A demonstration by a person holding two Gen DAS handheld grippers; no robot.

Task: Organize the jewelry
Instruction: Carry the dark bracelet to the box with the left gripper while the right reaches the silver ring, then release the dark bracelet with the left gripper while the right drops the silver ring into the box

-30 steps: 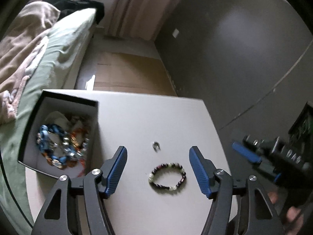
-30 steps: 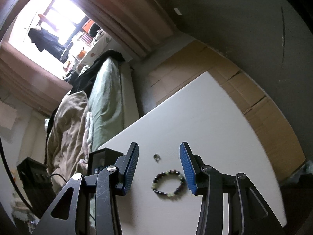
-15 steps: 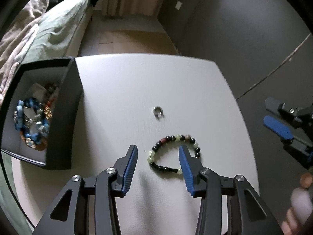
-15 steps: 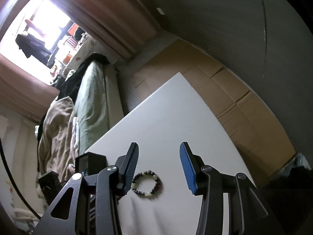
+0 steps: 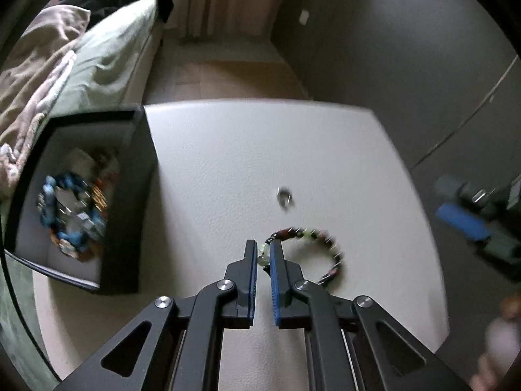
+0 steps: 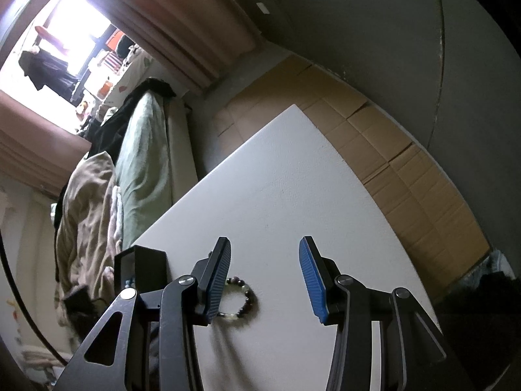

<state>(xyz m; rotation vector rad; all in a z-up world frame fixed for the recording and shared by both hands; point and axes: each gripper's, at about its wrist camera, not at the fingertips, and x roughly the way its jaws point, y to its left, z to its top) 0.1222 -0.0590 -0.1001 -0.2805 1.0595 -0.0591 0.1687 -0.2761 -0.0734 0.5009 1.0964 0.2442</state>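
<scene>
- Black box, left on white table: open, holds blue and orange beaded pieces.
- Left gripper: jaws closing on bead bracelet, a pale bead between the pads.
- Bracelet: light, floppy, likely slippery; pinch across the strand.
- Small ring just beyond.
- Right gripper: jaws apart, empty.

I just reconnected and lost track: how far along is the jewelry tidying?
Done: several bead pieces already lie in the black box. In hand: the left gripper jaws are closing on the beaded bracelet, which lies on the white table. Left: boxing the bracelet, then the small ring. The right gripper is open and empty.
</scene>
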